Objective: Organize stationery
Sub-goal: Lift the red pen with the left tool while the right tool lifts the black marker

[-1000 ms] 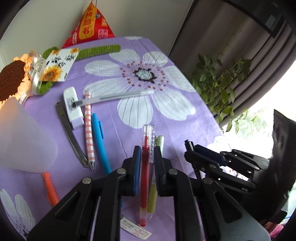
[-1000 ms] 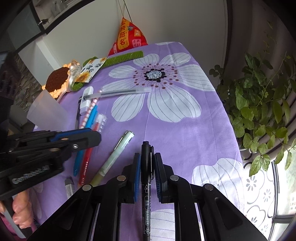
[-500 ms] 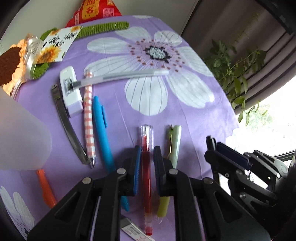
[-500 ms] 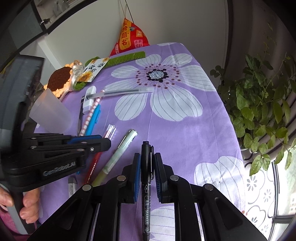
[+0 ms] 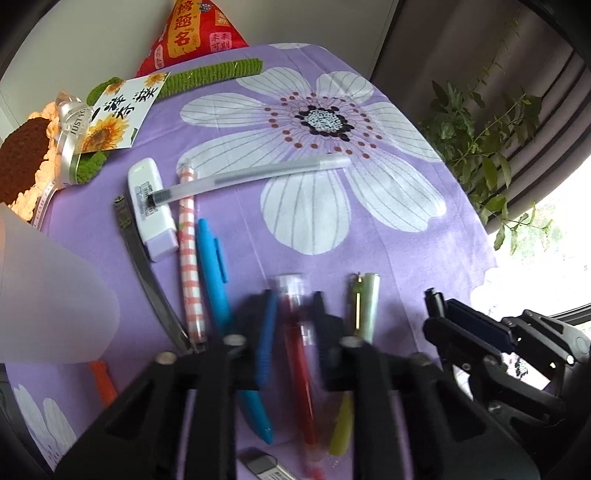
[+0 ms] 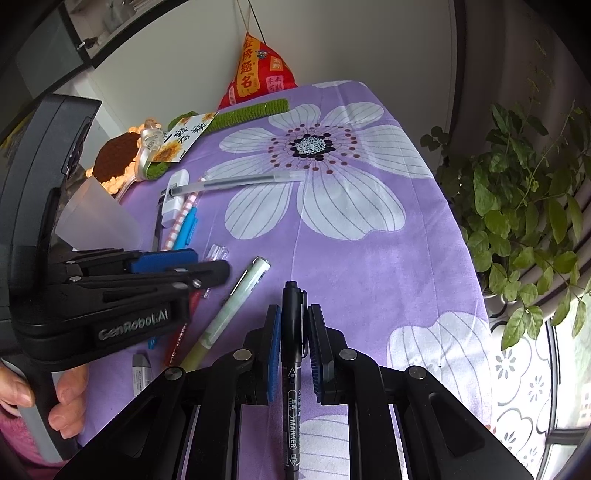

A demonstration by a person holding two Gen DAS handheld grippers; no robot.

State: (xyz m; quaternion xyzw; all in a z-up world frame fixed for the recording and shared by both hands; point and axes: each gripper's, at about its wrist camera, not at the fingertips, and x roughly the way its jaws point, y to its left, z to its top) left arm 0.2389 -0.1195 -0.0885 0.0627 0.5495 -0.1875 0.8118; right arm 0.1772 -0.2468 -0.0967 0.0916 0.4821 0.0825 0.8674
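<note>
My left gripper (image 5: 293,299) is shut on a red pen (image 5: 301,373) with a clear cap, low over the purple flowered cloth (image 5: 406,258); its fingers and the pen look blurred. A pale green pen (image 5: 364,306) lies just right of it and a blue pen (image 5: 212,280) just left. From the right wrist view the left gripper (image 6: 218,267) reaches in from the left, held by a hand (image 6: 66,395). My right gripper (image 6: 293,310) is shut on a black marker (image 6: 293,332), held above the cloth; its tip (image 5: 430,295) shows at the right of the left wrist view.
At the left lie a pink checked pen (image 5: 188,240), a grey gel pen (image 5: 258,175), a white eraser case (image 5: 149,206) and a metal blade (image 5: 144,266). A frosted cup (image 5: 48,295) stands far left. Crochet pieces and a red pouch (image 5: 192,33) sit at the back. A plant (image 6: 517,206) hangs beyond the right edge.
The left gripper has sunk toward the cloth with the red pen and tipped further down, ending beside the green pen. The right gripper and marker have stayed put.
</note>
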